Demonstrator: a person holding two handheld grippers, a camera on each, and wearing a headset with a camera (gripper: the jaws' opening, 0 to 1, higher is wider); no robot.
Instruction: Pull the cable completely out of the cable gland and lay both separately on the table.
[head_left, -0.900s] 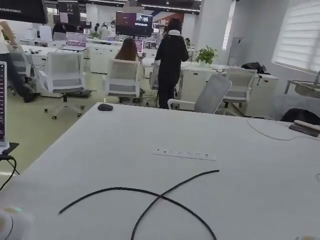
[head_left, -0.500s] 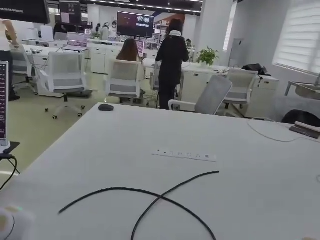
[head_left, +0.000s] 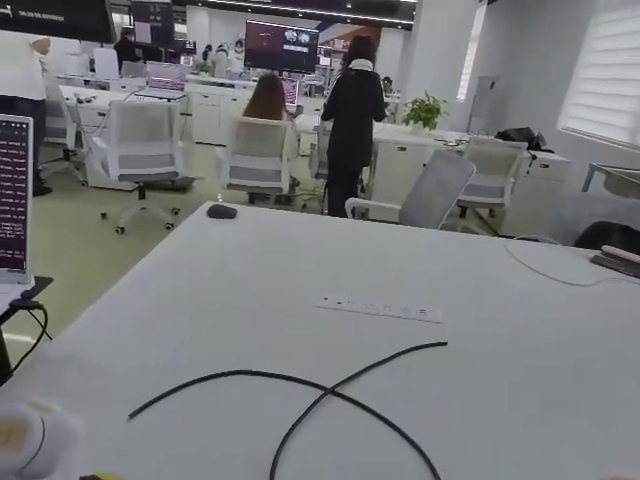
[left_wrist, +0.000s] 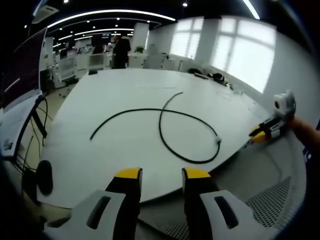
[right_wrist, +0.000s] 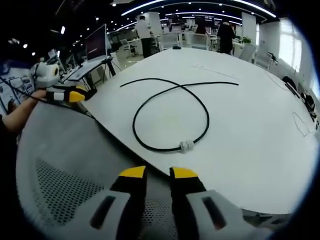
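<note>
My left claw (left_wrist: 162, 175) is parted by a moderate gap and grips nothing. My right claw (right_wrist: 158, 173) is parted more narrowly and is likewise empty. Both claws hang just off the near edge of the worktop (right_wrist: 250, 130). Ahead of them the black cable (right_wrist: 150, 95) lies on it in a crossed loop. The cable gland (right_wrist: 186, 145) sits threaded on the loop's nearest stretch, just ahead of my right claw and forward-right of my left claw.
</note>
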